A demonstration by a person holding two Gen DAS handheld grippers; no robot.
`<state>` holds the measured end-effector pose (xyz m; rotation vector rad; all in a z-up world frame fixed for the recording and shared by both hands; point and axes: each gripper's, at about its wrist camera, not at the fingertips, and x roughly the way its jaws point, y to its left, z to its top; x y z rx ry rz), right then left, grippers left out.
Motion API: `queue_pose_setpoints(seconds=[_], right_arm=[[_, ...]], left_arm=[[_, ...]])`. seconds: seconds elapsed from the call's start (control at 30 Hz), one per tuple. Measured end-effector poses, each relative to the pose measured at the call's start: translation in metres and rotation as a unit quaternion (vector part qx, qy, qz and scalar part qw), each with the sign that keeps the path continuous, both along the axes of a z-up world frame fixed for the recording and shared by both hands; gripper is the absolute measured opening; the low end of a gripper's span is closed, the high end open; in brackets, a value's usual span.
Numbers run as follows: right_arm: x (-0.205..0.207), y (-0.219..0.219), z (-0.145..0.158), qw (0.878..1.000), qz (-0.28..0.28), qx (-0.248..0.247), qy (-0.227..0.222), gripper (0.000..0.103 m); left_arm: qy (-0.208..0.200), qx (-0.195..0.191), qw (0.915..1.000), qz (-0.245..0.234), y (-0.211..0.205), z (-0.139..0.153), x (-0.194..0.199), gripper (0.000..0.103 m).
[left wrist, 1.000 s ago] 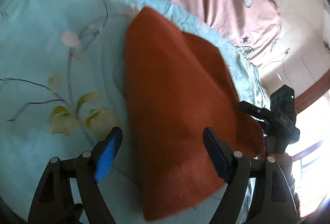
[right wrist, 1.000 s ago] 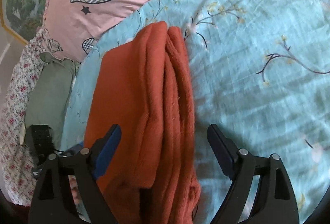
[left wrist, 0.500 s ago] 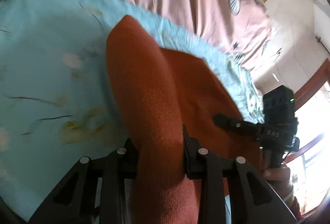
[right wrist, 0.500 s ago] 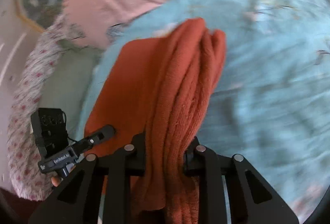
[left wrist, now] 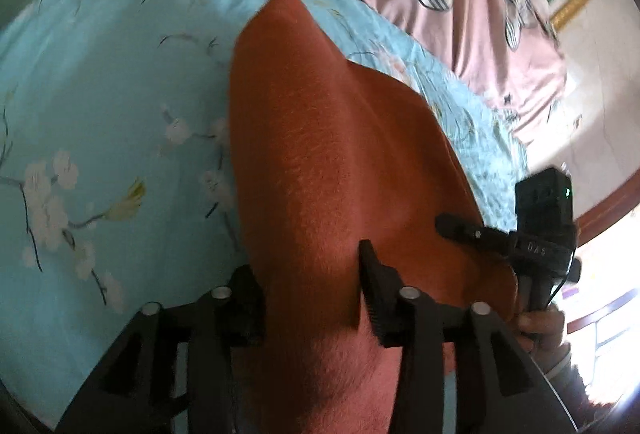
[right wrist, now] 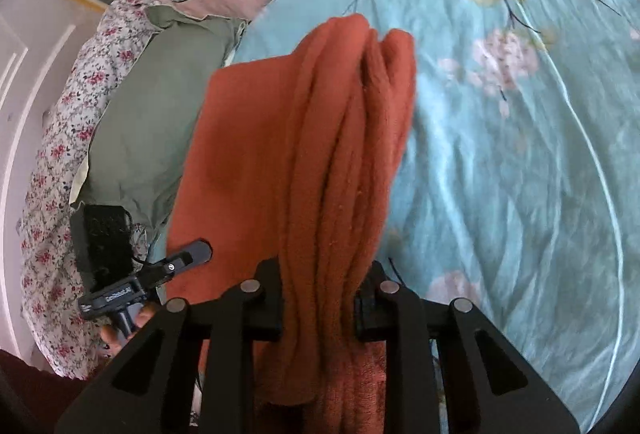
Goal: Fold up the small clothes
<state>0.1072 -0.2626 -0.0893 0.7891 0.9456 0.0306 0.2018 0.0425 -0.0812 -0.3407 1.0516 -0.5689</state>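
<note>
A second ago both claws stood spread over the rust-orange fleecy garment (left wrist: 320,162) as it lay on the pale blue, blossom-printed bedsheet (left wrist: 100,106); now each has cloth between its pads and the near edge is lifted. The left gripper (left wrist: 310,298) pinches a broad hump of the garment, though its jaws are easing apart at this moment with the cloth between them and filling the gap — the right-hand pad (left wrist: 374,298) sits against the fabric. The right gripper (right wrist: 320,298) is pressed together on a thick bunch of several folds, which rise as ridges away from the camera.

The garment is thus raised at its near side by both claws, while its far part rests on the blue sheet, close to the pink bedcover with plaid hearts (left wrist: 460,6). In the right wrist view a grey-green folded cloth (right wrist: 152,114) lies just beside the orange one, on the flowered white fabric at the bed's edge.

What this means for the task — the grasp is made and the fold itself is under way, judging by the doubled-up cloth; the near edge probably has to be carried over the far part and laid flat. The slackening left grip is the risk: if that corner slips, the fold will land crooked.
</note>
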Motion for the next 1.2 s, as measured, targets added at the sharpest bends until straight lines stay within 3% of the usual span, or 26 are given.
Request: queue_pose_setpoints(seconds=[0.07, 0.2, 0.37, 0.53, 0.63, 0.7, 0.83, 0.87, 0.9, 0.97, 1.03, 1.13, 1.2], right_arm=[[-0.001, 0.0, 0.001, 1.0, -0.002, -0.009, 0.008, 0.031], [-0.01, -0.012, 0.012, 0.998, -0.025, -0.038, 0.038, 0.053], [0.003, -0.019, 0.056, 0.992, -0.046, -0.115, 0.011, 0.056], [0.098, -0.005, 0.089, 0.992, 0.043, -0.11, -0.036, 0.056], [0.168, 0.011, 0.085, 0.989, 0.093, -0.115, -0.016, 0.067], [0.222, 0.021, 0.073, 0.987, 0.13, -0.092, -0.001, 0.083], [0.271, 0.036, 0.032, 0.972, 0.186, -0.115, 0.086, 0.084], [0.279, 0.04, 0.021, 0.967, 0.198, -0.115, 0.112, 0.08], [0.285, 0.045, 0.009, 0.961, 0.218, -0.104, 0.134, 0.051], [0.286, 0.058, -0.004, 0.949, 0.255, -0.103, 0.155, 0.014], [0.277, 0.063, 0.007, 0.955, 0.25, -0.111, 0.112, 0.014], [0.256, 0.056, 0.04, 0.974, 0.19, -0.127, 0.003, 0.014], [0.244, 0.049, 0.041, 0.982, 0.136, -0.134, -0.008, 0.023]], left_arm=[[-0.002, -0.008, 0.9999, 0.009, 0.006, 0.004, 0.001, 0.05], [-0.017, -0.011, 0.9993, 0.031, 0.021, 0.014, 0.006, 0.051], [-0.009, -0.009, 0.9986, 0.051, 0.022, 0.014, 0.04, 0.051], [-0.006, -0.007, 0.9983, 0.057, 0.007, 0.012, 0.052, 0.05], [-0.011, 0.01, 0.9983, 0.056, -0.002, 0.01, 0.046, 0.05], [-0.007, 0.003, 0.9984, 0.056, -0.003, 0.007, 0.043, 0.05], [-0.003, -0.004, 0.9985, 0.054, -0.003, 0.007, 0.043, 0.049], [-0.003, -0.005, 0.9986, 0.052, -0.003, 0.007, 0.044, 0.049], [-0.004, -0.006, 0.9988, 0.049, -0.002, 0.007, 0.044, 0.049], [-0.003, -0.006, 0.9989, 0.047, -0.001, 0.008, 0.044, 0.049], [-0.007, -0.011, 0.9987, 0.049, 0.004, 0.011, 0.041, 0.049], [-0.02, -0.022, 0.998, 0.056, 0.01, 0.02, 0.036, 0.049], [-0.024, -0.015, 0.9982, 0.053, 0.009, 0.023, 0.033, 0.049]])
